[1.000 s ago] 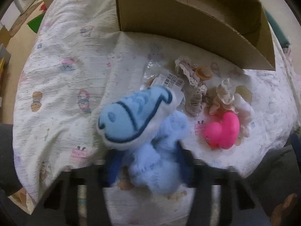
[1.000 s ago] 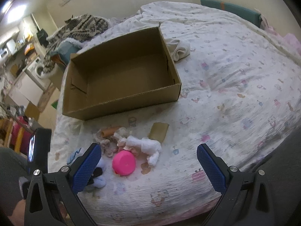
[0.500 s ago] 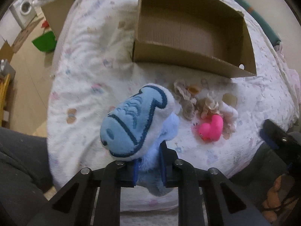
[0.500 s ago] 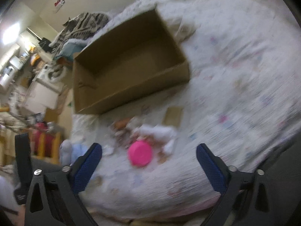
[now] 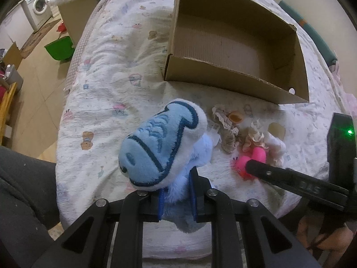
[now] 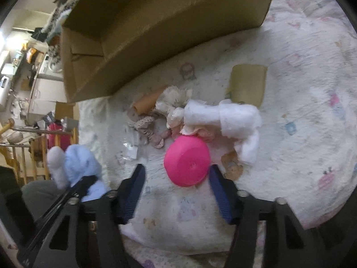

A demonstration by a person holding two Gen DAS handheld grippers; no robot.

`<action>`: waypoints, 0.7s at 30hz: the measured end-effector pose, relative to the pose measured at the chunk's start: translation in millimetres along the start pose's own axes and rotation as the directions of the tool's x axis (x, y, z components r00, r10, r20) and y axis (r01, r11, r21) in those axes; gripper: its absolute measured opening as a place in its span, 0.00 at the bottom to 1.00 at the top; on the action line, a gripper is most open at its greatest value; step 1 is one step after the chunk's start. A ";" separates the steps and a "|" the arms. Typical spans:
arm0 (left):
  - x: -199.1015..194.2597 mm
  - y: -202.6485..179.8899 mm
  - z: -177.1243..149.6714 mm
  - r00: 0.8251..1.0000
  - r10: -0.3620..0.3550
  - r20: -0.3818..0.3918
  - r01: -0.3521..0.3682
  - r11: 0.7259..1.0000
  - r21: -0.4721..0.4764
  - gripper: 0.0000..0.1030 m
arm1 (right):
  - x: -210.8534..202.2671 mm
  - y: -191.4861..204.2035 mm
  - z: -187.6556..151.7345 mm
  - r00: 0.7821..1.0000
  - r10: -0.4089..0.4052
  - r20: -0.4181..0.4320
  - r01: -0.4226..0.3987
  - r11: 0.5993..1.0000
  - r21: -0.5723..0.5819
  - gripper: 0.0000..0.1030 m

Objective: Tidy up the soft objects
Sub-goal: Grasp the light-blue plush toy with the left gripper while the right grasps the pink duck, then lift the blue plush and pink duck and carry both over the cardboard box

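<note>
- Our left hand-held gripper [image 5: 176,195] pinches the blue plush toy [image 5: 160,147] by its furry body, holding it clear of the bed [image 5: 107,89].
- Our right hand-held gripper [image 6: 176,176] is closing around the pink rubber toy [image 6: 187,162]; the right pad looks to be touching it, the left pad stands apart.
- The pink toy lies on the bed, touching a white fluffy piece [image 6: 225,117] and frilly cloth bits [image 6: 174,98].
- The cardboard box [image 5: 234,84] sits open behind that pile, near it.
- A tan card [image 6: 247,84] lies beside the white piece.
</note>
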State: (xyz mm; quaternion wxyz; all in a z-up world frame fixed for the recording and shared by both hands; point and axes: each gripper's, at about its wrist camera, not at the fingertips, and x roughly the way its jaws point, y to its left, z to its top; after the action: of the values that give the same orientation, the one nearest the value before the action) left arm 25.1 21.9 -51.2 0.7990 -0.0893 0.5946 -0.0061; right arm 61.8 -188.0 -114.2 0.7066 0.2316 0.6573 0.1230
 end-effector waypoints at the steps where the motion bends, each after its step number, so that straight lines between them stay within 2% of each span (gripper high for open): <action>1: 0.8 0.4 -0.2 1.000 0.000 -0.003 0.000 1.000 -0.003 0.16 | 2.7 0.9 0.8 1.000 -0.005 -0.003 0.005 1.000 0.000 0.43; 4: 1.5 -0.4 -0.5 1.000 0.003 -0.003 -0.003 1.000 0.000 0.16 | 3.7 4.2 -1.9 1.000 -0.003 -0.007 0.003 1.000 -0.014 0.39; 8: 0.2 -2.6 -1.5 1.000 0.011 0.009 -0.011 1.000 0.013 0.16 | -5.5 5.8 -6.5 1.000 0.021 -0.011 -0.021 0.999 -0.028 0.22; 15: 1.7 -6.7 -3.9 0.999 0.039 0.016 -0.040 0.999 0.037 0.16 | -15.2 3.9 -9.3 0.999 0.024 0.028 -0.022 0.998 -0.063 0.19; 21: 0.9 -0.1 -3.6 0.998 0.055 0.021 -0.055 0.998 0.015 0.16 | -27.3 3.8 -15.9 0.998 0.038 0.040 -0.034 0.994 -0.100 0.16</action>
State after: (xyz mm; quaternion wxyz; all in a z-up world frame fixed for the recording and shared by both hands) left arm 21.9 21.2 -53.1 0.8058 -0.0669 0.5883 0.0121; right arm 43.7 -195.1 -88.9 0.7286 0.2106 0.6310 0.1632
